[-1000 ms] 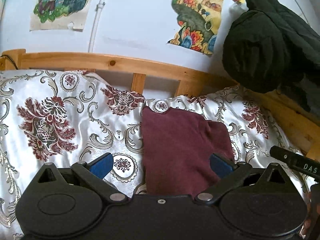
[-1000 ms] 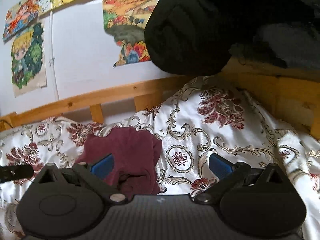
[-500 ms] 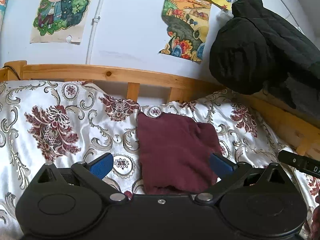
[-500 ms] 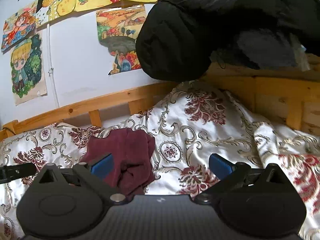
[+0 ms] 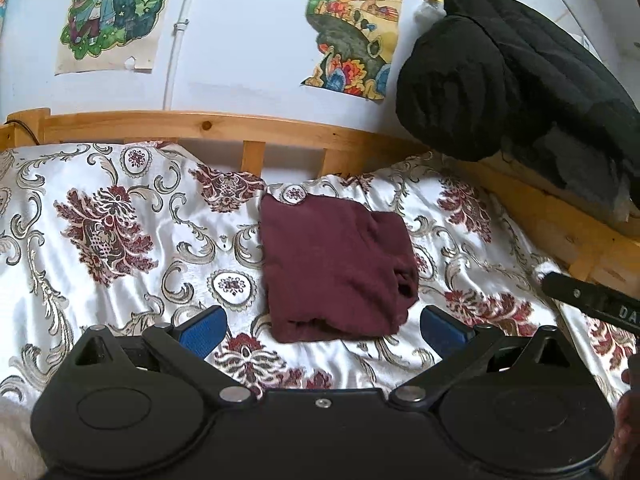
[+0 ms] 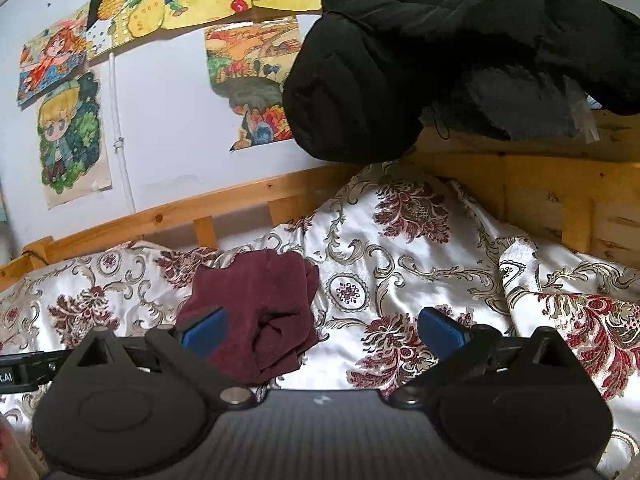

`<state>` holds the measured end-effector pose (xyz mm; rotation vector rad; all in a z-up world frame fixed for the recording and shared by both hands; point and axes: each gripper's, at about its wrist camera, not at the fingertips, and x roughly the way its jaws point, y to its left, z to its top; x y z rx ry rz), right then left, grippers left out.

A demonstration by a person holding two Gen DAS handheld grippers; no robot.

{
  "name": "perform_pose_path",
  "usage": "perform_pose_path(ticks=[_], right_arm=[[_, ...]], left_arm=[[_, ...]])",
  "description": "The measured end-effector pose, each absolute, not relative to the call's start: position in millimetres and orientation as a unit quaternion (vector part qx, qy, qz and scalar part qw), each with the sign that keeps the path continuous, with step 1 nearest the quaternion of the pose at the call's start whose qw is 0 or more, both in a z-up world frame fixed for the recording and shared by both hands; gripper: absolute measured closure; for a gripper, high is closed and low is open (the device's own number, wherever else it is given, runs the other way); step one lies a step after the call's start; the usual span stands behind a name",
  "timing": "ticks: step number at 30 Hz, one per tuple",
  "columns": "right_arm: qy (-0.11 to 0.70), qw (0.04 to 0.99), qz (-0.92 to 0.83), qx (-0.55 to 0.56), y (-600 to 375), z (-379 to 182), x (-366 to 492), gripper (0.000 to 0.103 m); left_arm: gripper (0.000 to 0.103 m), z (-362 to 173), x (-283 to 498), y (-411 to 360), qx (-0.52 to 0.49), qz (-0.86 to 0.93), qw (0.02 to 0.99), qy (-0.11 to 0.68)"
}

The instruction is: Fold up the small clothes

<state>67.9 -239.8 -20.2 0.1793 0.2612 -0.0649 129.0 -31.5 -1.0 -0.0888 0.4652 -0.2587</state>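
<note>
Now I've drawn both claws, left [image 5: 322, 326] and right [image 6: 320, 330], back from the maroon garment [image 5: 334, 268], both spread wide and empty, leaving it folded on the bedspread [image 5: 120, 248], so this piece looks done

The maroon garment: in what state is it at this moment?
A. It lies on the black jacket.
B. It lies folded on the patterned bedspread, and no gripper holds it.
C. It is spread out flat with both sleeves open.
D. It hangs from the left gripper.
B: the maroon garment lies as a compact folded block on the patterned bedspread, while the left gripper and the right gripper are both open and clear of it.
</note>
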Motion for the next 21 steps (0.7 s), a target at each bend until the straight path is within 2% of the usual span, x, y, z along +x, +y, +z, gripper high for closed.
perform_pose_path(ticks=[11,21], right_arm=[[0.146,0.986,-0.036,0.076,-234.3,-20.9,49.8,0.0],[0.149,0.986,-0.037,0.064,-230.2,-21.0,41.3,0.0]], left_arm=[[0.001,1.9,111.0,-33.3,-0.028,-0.115,0.967,0.224],[0.001,2.4,113.7,-31.8,-0.014,-0.032,0.969,0.243]])
